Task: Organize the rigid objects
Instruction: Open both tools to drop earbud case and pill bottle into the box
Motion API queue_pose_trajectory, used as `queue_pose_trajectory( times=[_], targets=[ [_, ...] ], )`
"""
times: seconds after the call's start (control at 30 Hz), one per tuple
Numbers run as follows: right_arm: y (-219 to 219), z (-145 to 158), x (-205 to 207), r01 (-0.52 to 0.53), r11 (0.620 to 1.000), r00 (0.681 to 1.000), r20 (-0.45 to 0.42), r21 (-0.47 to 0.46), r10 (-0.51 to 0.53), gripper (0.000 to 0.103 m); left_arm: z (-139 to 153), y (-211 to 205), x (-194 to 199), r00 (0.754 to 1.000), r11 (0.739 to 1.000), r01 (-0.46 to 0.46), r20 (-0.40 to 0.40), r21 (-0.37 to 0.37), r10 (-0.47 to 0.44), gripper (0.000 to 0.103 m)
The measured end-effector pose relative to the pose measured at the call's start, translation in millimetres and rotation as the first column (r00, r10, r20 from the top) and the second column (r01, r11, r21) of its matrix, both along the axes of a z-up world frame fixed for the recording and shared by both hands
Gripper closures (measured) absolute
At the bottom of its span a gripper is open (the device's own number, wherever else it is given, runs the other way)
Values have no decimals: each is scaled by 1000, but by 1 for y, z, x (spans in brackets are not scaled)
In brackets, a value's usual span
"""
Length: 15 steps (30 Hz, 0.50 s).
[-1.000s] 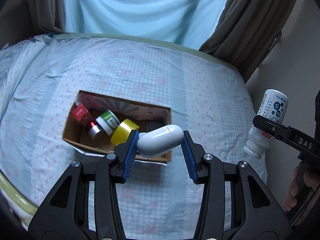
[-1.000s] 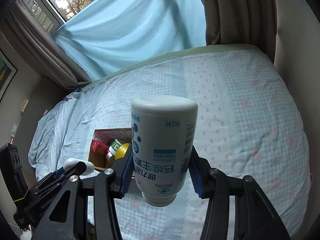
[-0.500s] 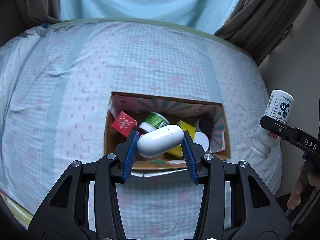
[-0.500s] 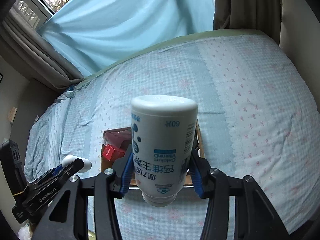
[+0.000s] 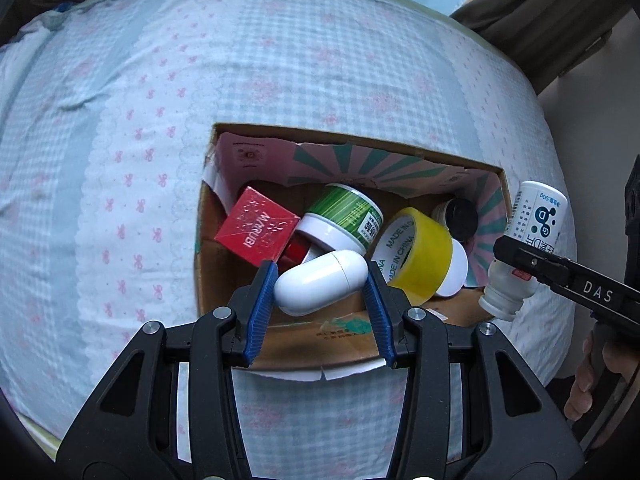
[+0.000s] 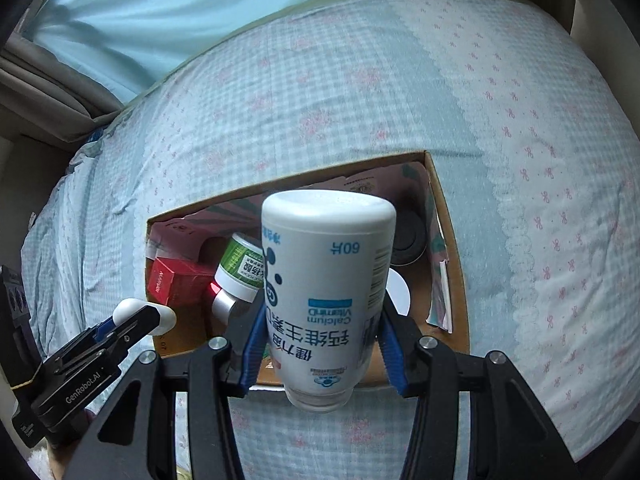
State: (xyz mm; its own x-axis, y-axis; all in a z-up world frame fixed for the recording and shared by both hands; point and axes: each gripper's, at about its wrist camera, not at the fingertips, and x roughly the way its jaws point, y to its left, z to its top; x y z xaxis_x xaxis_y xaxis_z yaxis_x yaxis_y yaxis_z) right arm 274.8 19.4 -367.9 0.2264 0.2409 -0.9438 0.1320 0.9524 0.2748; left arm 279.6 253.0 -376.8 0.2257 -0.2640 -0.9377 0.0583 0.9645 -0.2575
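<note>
Currently we list: left tool (image 5: 320,290) clamped on a white capsule case (image 5: 320,288), right tool (image 6: 322,340) clamped on an inverted white supplement bottle (image 6: 326,292), both over the cardboard box (image 5: 340,336) on the bed (image 5: 120,160), beside red carton (image 5: 258,230), yellow tape roll (image 5: 418,258).

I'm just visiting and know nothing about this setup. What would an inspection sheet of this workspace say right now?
Surface: bed under a blue checked sheet; cardboard box resting on it.
Job's things: white capsule and white bottle, bottom end away from the camera, both held above the box.
Clutter: in the box, red carton, green-labelled jar, yellow tape roll, black-lidded jar.
Grippers: left tool shut on the capsule; right tool shut on the bottle.
Cables: nothing seen.
Surroundings: blue curtain, wall beside the bed.
</note>
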Motion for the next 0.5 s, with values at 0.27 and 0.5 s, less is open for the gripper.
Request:
queue_pose_trajectory(
  times=[0.27,0.5],
  targets=[
    [-6,-34,21,16,1000,995,-103,-10,-17,57,-27,-30,6,994,995,99,-47,-2,-99,63],
    [-6,-45,34,21,1000,992,-124,-5,-22,15,-26,-31,5,991,991,131,-23,-37,-132,1]
  ],
)
